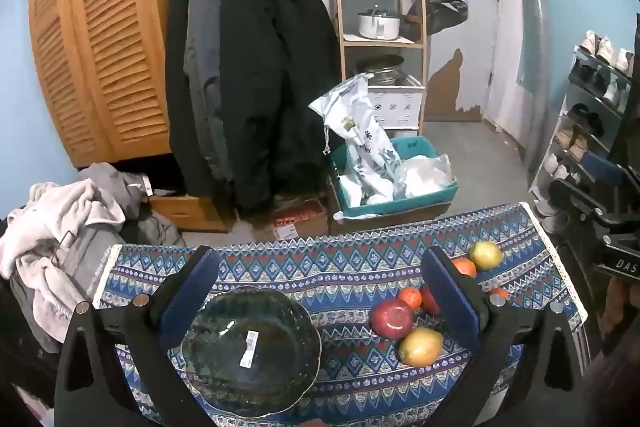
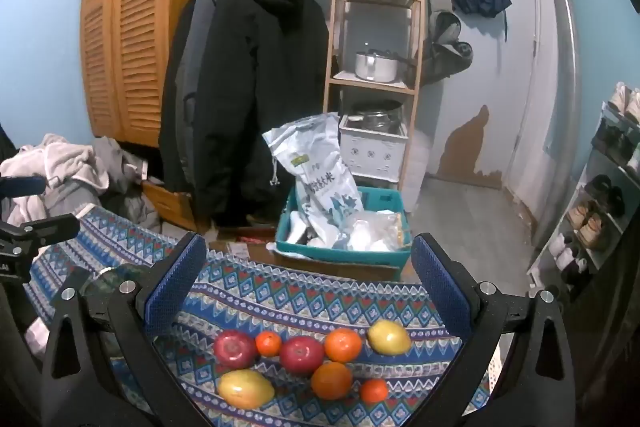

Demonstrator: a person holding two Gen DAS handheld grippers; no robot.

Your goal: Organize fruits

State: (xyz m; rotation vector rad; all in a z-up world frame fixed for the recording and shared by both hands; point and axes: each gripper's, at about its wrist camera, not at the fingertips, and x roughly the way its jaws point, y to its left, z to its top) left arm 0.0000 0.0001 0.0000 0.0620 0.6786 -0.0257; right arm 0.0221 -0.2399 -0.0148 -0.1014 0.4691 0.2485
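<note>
A dark glass bowl point(image 1: 252, 351) with a white sticker stands empty on the patterned tablecloth point(image 1: 344, 267). My left gripper point(image 1: 320, 287) is open above it, the bowl nearer the left finger. Right of the bowl lie a red apple point(image 1: 392, 318), a yellow mango point(image 1: 421, 346), oranges point(image 1: 410, 297) and a second mango point(image 1: 485, 255). My right gripper point(image 2: 308, 279) is open and empty over the fruit group: two red apples point(image 2: 235, 347) point(image 2: 301, 355), two mangoes point(image 2: 245, 388) point(image 2: 389, 337), and several oranges point(image 2: 343, 345). The bowl's rim point(image 2: 116, 273) shows behind the right gripper's left finger.
The table's far edge drops to the floor, where a teal crate point(image 2: 340, 251) with bags stands. Black coats point(image 1: 248, 67) hang behind, a wooden shelf point(image 1: 380, 39) beside them. Laundry point(image 1: 60, 219) lies left, a shoe rack point(image 1: 588, 115) stands right. The right gripper's body point(image 1: 608, 219) shows at the right edge.
</note>
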